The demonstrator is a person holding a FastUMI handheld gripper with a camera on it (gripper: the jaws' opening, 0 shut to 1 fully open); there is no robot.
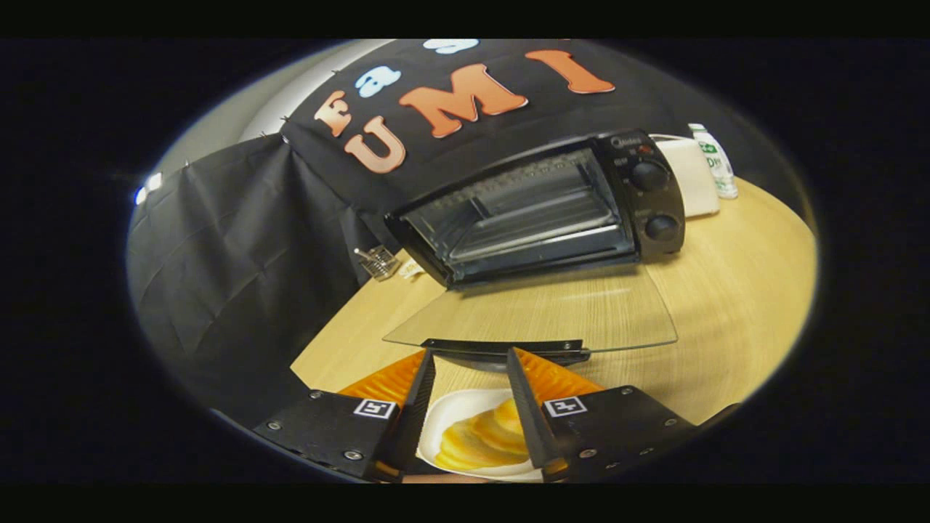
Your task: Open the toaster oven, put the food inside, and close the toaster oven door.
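Claw [471, 363] open, empty, over one plate [465, 407] of pancakes [483, 436]; one toaster oven [538, 207], door [538, 312] down.

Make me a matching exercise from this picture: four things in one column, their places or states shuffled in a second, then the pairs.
Things:
1. toaster oven door
2. plate of food
3. bottle
4. gripper

Places or states:
A. stands beyond the oven, by a white box
B. folded down flat, wide open
C. fingers apart, holding nothing
D. lies between the fingers, near the door handle

Pairs: 1-B, 2-D, 3-A, 4-C
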